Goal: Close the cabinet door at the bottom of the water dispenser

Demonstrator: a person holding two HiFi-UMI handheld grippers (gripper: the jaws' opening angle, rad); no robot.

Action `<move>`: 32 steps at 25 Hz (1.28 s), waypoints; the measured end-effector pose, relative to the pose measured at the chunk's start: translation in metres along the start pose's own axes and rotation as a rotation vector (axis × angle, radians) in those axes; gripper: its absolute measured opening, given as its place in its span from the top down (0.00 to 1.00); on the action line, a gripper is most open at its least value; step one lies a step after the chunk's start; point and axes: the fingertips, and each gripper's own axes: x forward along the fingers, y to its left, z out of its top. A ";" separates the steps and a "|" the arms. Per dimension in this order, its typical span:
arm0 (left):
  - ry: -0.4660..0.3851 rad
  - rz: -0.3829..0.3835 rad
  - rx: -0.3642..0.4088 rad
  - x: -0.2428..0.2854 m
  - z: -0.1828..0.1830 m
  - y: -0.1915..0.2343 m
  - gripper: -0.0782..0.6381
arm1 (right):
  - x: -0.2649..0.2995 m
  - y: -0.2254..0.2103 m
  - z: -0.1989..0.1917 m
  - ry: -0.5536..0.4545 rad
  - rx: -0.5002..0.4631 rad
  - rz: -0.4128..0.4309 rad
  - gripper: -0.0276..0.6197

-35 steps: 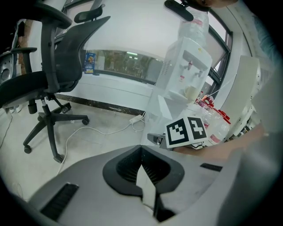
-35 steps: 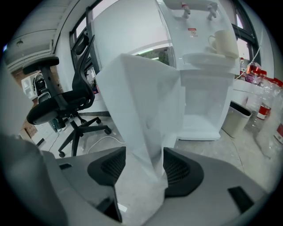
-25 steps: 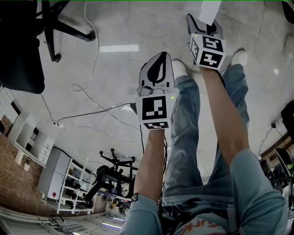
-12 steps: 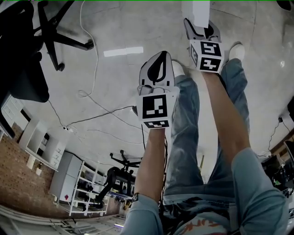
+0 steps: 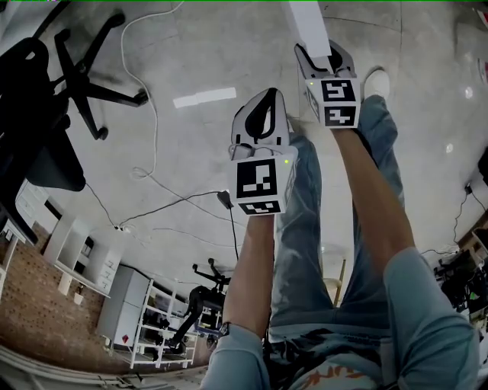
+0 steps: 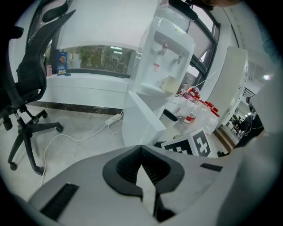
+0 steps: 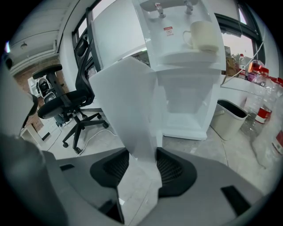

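The white water dispenser (image 7: 185,66) stands ahead with its bottom cabinet (image 7: 185,106) open. The white cabinet door (image 7: 128,101) swings out toward me. Its free edge runs down between the jaws of my right gripper (image 7: 142,152), which are closing; both pads lie against the panel. In the head view my right gripper (image 5: 316,53) sits at the lower end of the door (image 5: 309,23). My left gripper (image 5: 267,93) hangs lower and to the left, shut and empty. The left gripper view shows its tips (image 6: 141,148) meeting, with the door (image 6: 141,119) and the dispenser (image 6: 166,57) beyond.
A black office chair (image 5: 46,114) stands on the floor at left. A power strip with its cable (image 6: 112,119) lies by the wall. A pale bin (image 7: 230,119) and several bottles (image 7: 265,110) sit right of the dispenser. A cup (image 7: 203,35) rests under the taps.
In the head view the right gripper and the door edge have shifted left and up. The left gripper has kept its place in the view while the floor and chair slid in underneath.
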 end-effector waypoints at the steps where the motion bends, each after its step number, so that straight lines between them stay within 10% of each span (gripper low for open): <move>1: 0.004 -0.006 0.004 0.003 0.001 -0.005 0.88 | -0.002 -0.005 -0.001 0.002 -0.001 0.002 0.63; 32: 0.043 -0.118 0.066 0.096 0.050 -0.140 0.88 | -0.029 -0.163 0.030 0.037 -0.075 -0.010 0.65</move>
